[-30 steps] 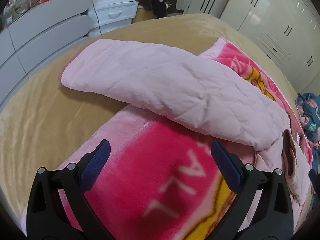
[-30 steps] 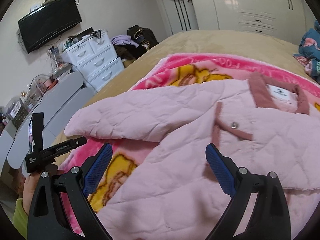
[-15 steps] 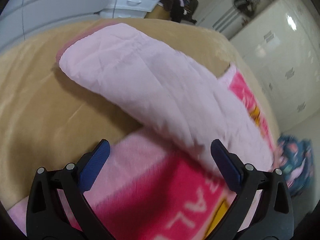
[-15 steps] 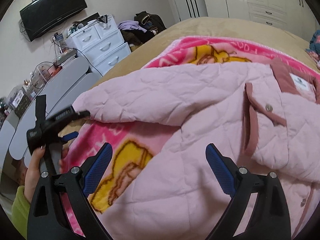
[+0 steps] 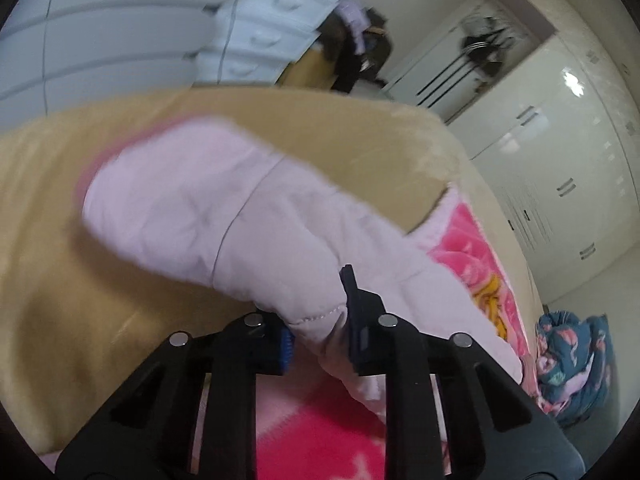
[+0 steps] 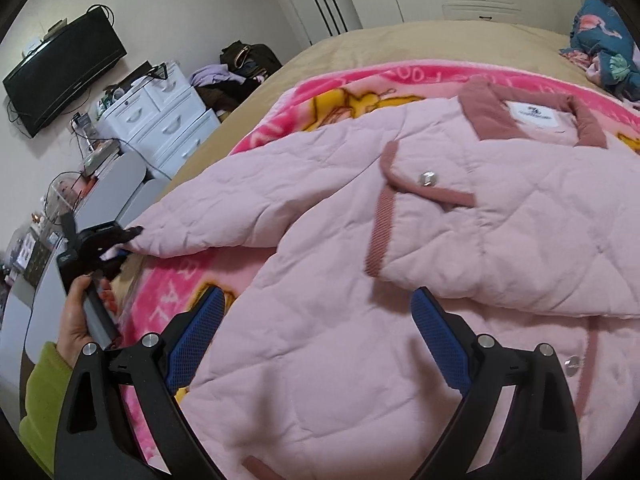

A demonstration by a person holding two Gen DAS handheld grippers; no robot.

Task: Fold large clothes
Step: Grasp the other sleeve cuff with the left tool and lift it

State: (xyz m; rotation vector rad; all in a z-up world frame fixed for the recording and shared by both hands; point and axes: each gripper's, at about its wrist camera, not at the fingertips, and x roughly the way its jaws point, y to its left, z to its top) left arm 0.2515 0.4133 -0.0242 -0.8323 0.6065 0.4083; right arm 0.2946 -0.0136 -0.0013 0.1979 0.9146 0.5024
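**Two grippers over a pink quilted jacket, one clamped on the sleeve**

Two grippers work over a bed covered in tan fabric. A pink quilted jacket lies spread on a bright pink cartoon blanket, its darker pink collar toward the far side and its snap buttons showing down the front.

The left gripper has its fingers pinched tight on the edge of the jacket's sleeve, with a fold of the pale pink cloth squeezed between the blue pads. The sleeve stretches away from the jaws across the tan cover toward a blurred white chest of drawers. From the right wrist view, that same gripper sits at the sleeve's tip, held by a hand in a green sleeve.

The right gripper stands wide apart above the jacket's lower front, blue pads clear of the cloth and holding nothing.

A black television hangs on the wall, and a blue patterned bundle rests at the bed's far corner.
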